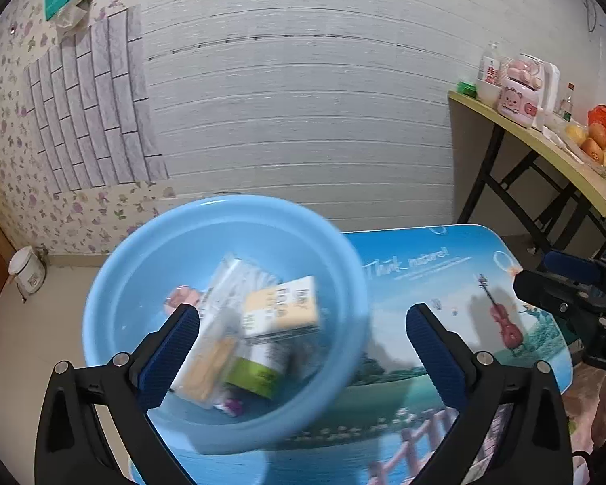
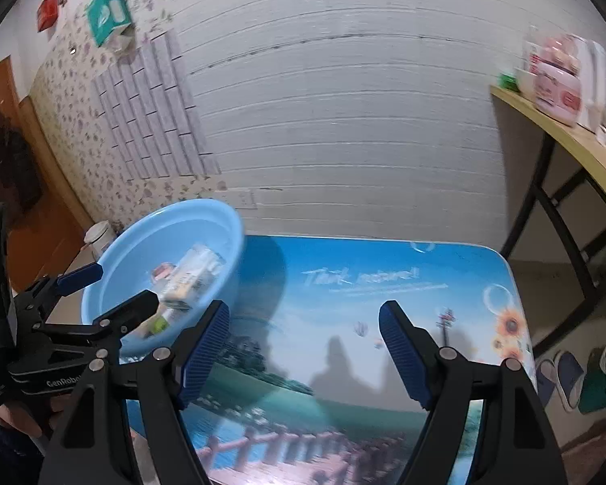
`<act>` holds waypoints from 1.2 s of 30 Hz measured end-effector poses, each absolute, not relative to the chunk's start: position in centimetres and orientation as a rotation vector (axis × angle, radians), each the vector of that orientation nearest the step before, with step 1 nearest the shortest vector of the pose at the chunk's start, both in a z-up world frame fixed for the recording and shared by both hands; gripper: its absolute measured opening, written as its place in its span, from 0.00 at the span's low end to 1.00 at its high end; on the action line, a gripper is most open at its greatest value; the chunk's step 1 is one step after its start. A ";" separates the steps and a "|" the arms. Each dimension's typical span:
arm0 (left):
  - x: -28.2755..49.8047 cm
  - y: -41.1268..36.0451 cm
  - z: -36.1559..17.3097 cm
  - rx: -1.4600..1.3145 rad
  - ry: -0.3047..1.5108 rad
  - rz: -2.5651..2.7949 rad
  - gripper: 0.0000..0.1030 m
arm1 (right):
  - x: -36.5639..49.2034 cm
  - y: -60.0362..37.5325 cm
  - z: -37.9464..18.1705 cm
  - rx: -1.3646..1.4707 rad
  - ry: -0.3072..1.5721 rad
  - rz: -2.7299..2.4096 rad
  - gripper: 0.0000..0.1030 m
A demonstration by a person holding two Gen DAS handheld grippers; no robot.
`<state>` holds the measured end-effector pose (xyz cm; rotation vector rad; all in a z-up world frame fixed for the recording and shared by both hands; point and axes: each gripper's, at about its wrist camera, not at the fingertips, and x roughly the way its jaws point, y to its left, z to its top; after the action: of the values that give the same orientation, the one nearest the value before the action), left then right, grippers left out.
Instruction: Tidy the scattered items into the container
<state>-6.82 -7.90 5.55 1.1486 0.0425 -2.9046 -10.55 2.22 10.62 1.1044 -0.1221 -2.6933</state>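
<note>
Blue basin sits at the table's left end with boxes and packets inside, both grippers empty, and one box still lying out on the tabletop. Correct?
Not quite: no box is left on the table; the right wrist view shows its top bare. The rest stands: basin, left gripper, right gripper.

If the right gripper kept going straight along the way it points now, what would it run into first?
Most likely the bare printed tabletop. The right gripper is open with nothing between its pads, aimed down at the picture surface. The blue basin sits off to the left of that line, though depth is hard to judge here.
</note>
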 end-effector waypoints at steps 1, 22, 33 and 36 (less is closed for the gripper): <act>-6.9 -7.4 5.7 1.149 0.038 -2.910 1.00 | -10.3 2.8 10.6 1.109 -0.129 -2.702 0.76; -8.0 1.4 7.1 1.199 -0.028 -2.922 1.00 | -7.7 11.8 10.5 1.163 -0.274 -2.814 0.77; -7.4 4.1 6.1 1.268 -0.036 -2.934 1.00 | -6.3 14.2 10.2 1.182 -0.290 -2.855 0.77; -7.3 4.4 5.9 1.280 -0.029 -2.943 1.00 | -6.1 14.7 10.3 1.179 -0.286 -2.871 0.77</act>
<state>-7.35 4.40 5.86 1.2798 -0.0293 -2.9426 -6.06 14.74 10.28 1.1788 -0.2859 -2.8711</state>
